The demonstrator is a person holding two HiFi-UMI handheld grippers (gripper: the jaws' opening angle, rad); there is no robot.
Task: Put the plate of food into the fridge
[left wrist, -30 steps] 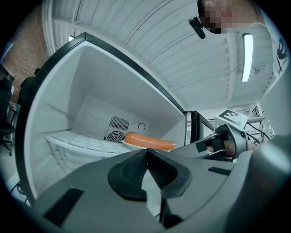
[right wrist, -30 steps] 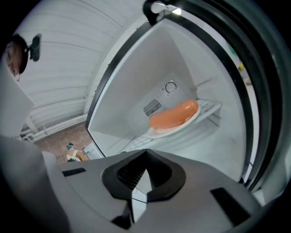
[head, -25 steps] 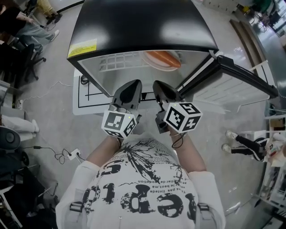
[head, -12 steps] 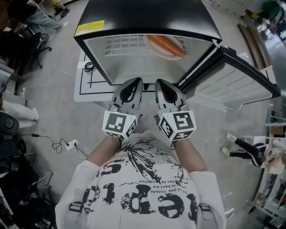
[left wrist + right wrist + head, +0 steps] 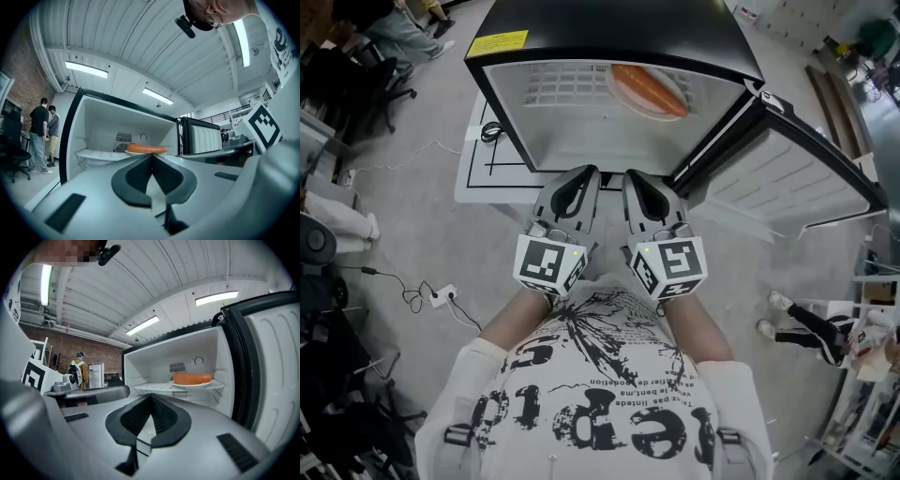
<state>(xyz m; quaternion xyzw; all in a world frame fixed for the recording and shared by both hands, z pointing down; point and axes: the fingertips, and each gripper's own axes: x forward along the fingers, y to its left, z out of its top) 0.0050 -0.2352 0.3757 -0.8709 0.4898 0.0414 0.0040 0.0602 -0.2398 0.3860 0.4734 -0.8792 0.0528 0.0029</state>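
Head view looks down on the black-topped fridge [image 5: 609,28], its door [image 5: 787,178] swung wide toward 3 o'clock. On the wire shelf [image 5: 553,89] inside sits the plate [image 5: 630,103] with its sausage [image 5: 649,89], long axis running 10 to 4 o'clock. It lies at 12 o'clock from both tools and well apart from them. Left hand-held gripper [image 5: 581,183] and right hand-held gripper [image 5: 637,187] point level, side by side near the chest, each pressed together on nothing. I'd say the right one is nearer the door, should closing follow.
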